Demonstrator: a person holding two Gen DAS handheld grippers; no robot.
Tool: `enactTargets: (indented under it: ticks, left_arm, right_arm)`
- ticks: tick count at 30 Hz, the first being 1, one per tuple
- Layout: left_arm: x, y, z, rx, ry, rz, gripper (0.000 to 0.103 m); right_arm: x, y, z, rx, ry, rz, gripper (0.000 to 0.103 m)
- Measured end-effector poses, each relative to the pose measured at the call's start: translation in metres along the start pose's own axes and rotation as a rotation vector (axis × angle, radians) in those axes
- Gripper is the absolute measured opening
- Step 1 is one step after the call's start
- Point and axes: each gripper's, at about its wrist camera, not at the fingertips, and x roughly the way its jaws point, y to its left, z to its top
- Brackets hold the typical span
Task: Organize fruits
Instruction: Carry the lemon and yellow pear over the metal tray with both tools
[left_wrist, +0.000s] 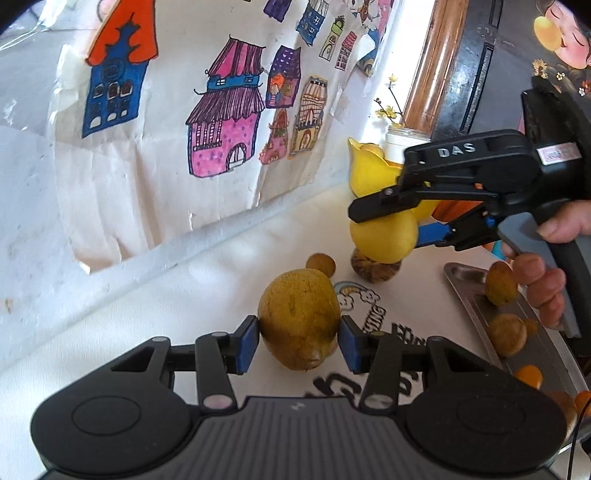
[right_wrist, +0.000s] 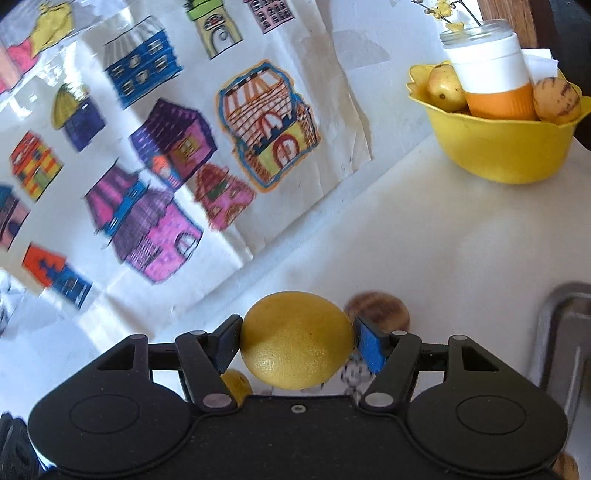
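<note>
Lemon (right_wrist: 295, 339) pinched between jaws of right gripper (right_wrist: 297, 341), held above the white surface (right_wrist: 424, 240), yellow bowl (right_wrist: 502, 147) well beyond. Left gripper (left_wrist: 299, 339) jaws pinch a brownish-yellow fruit (left_wrist: 299, 317), over the same surface; metal tray (left_wrist: 476, 295) with small fruits at right.

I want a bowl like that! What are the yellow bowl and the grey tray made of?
The yellow bowl looks like plastic: one even bright colour, a smooth, slightly glossy wall and a thin wavy moulded rim. The grey tray looks like metal, probably stainless steel: silvery, with a brushed sheen that mirrors the small fruits lying on it. Neither can be told for sure from looks alone.
</note>
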Motion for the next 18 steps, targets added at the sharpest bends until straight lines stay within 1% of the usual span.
enactTargets:
  ticks: [2,5,7,10,13,18]
  left_arm:
    - [-0.003,-0.002,-0.003,0.013,0.009,-0.002,0.050]
    - [-0.004,-0.004,-0.005,0.044,0.013,0.000,0.051]
    - [-0.002,-0.004,-0.002,0.040,0.013,0.001,0.052]
    - [0.006,-0.006,0.006,0.043,0.018,0.017,0.059]
    - [0.015,-0.006,0.012,0.033,0.013,0.019,0.059]
    - [0.023,-0.004,0.014,0.013,0.011,0.020,0.059]
  right_arm:
    - [-0.003,0.004,-0.005,-0.012,0.012,0.001,0.067]
    - [-0.002,-0.003,-0.010,-0.014,0.025,0.012,0.067]
    - [0.000,-0.003,-0.013,-0.014,0.033,0.015,0.067]
    - [0.005,-0.003,-0.015,-0.012,0.041,0.012,0.067]
    - [0.007,-0.004,-0.014,-0.010,0.042,0.012,0.067]
    - [0.008,-0.008,-0.013,-0.006,0.047,0.007,0.067]
